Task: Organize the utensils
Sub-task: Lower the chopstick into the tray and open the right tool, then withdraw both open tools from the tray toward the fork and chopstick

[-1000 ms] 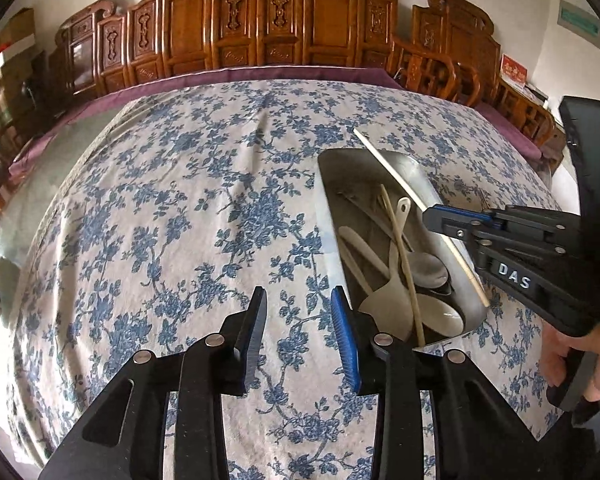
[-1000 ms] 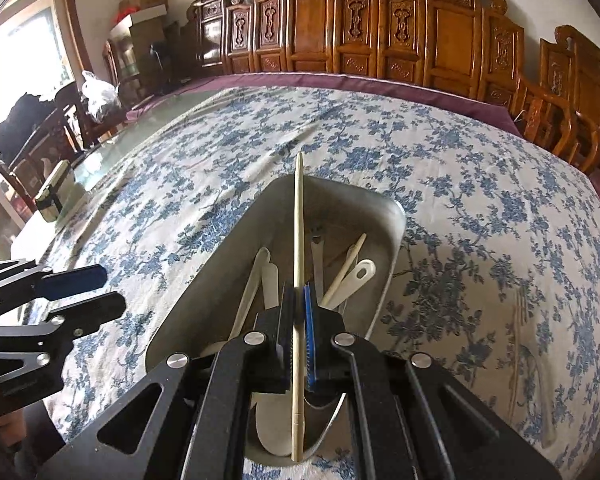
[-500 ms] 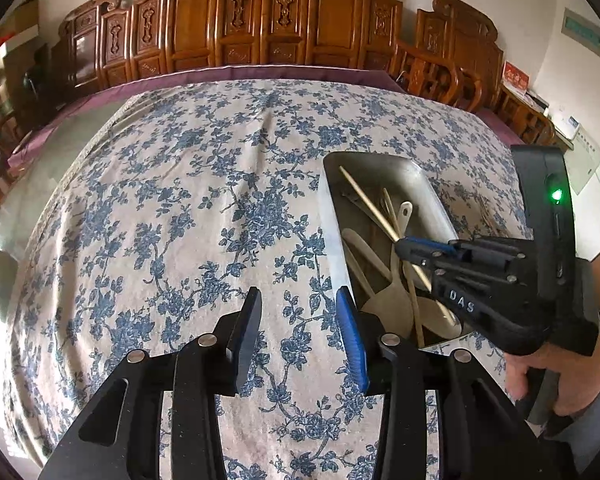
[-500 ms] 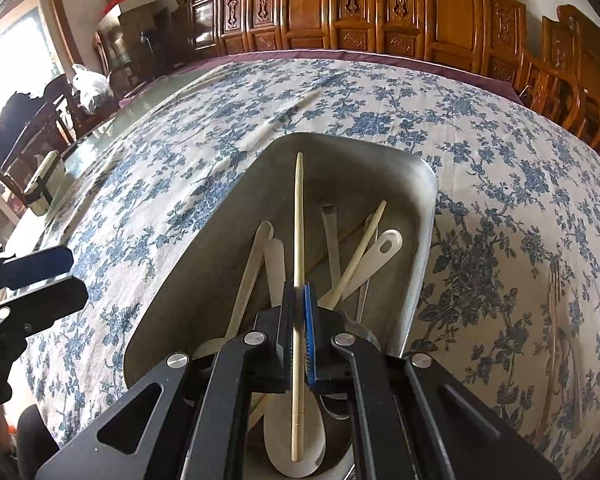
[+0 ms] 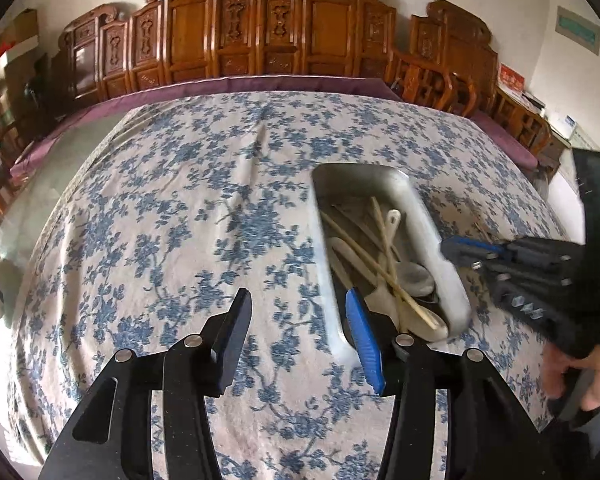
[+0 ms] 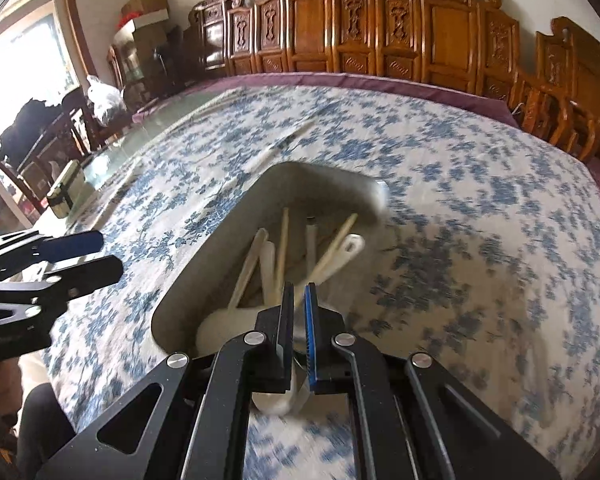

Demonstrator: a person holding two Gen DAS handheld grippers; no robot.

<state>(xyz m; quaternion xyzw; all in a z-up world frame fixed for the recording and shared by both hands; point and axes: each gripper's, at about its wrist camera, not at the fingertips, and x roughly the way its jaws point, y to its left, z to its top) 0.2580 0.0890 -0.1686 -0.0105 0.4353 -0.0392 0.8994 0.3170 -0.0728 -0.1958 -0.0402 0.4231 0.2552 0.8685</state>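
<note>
Right tool slightly parted, empty, above metal tray of utensils; left tool released, over bench.

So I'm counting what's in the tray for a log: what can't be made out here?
- Tray near end, right wrist view: hidden behind the right gripper and motion-blurred.
- Count of utensils: they overlap in the left wrist view, and the left gripper covers the tray's near corner.
- Right gripper's jaws: narrow gap, blurred; open or shut is unclear.
</note>
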